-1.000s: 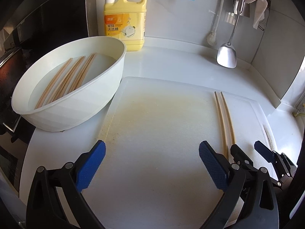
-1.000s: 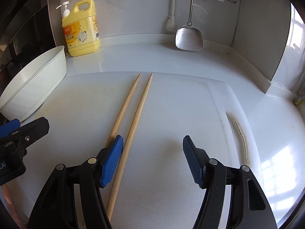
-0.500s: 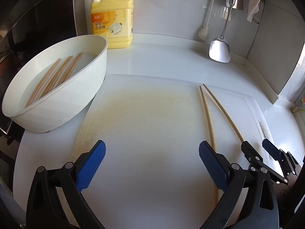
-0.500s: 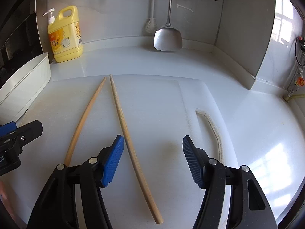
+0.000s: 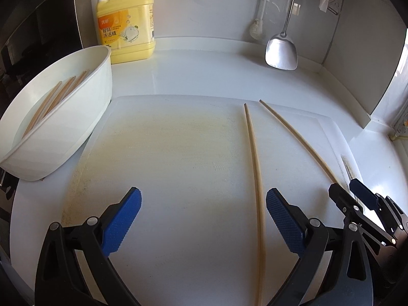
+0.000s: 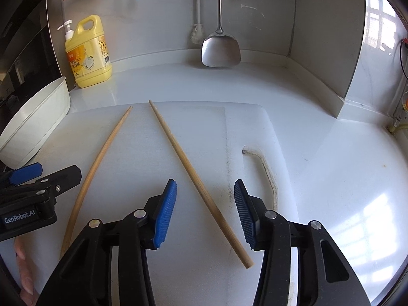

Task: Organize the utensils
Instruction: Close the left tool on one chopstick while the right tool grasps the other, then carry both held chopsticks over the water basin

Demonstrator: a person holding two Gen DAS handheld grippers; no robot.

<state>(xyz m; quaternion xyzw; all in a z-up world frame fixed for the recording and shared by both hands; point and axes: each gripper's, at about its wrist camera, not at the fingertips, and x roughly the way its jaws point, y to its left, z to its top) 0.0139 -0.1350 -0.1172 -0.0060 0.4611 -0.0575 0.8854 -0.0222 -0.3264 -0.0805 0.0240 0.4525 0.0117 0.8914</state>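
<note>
Two wooden chopsticks lie spread apart on a white cutting board (image 5: 178, 158). The left chopstick (image 5: 255, 168) runs just inside my left gripper's right finger; it also shows in the right wrist view (image 6: 97, 163). The right chopstick (image 6: 193, 176) lies between my right gripper's fingers and also shows in the left wrist view (image 5: 298, 140). My left gripper (image 5: 204, 219) is open and empty. My right gripper (image 6: 205, 214) is open around the right chopstick's thick end, apart from it. Several more chopsticks (image 5: 53, 99) lie in a white basin (image 5: 84, 117) at the left.
A yellow dish soap jug (image 5: 126, 23) stands at the back left against the wall. A metal spatula (image 5: 281, 51) and a brush (image 5: 257, 25) hang on the back wall. The board (image 6: 255, 132) has a handle slot (image 6: 265, 170) at its right edge.
The two chopsticks, side by side before, have spread apart at their thick ends. My right gripper has moved right, so the right chopstick now lies between its fingers. Both views have turned right.
</note>
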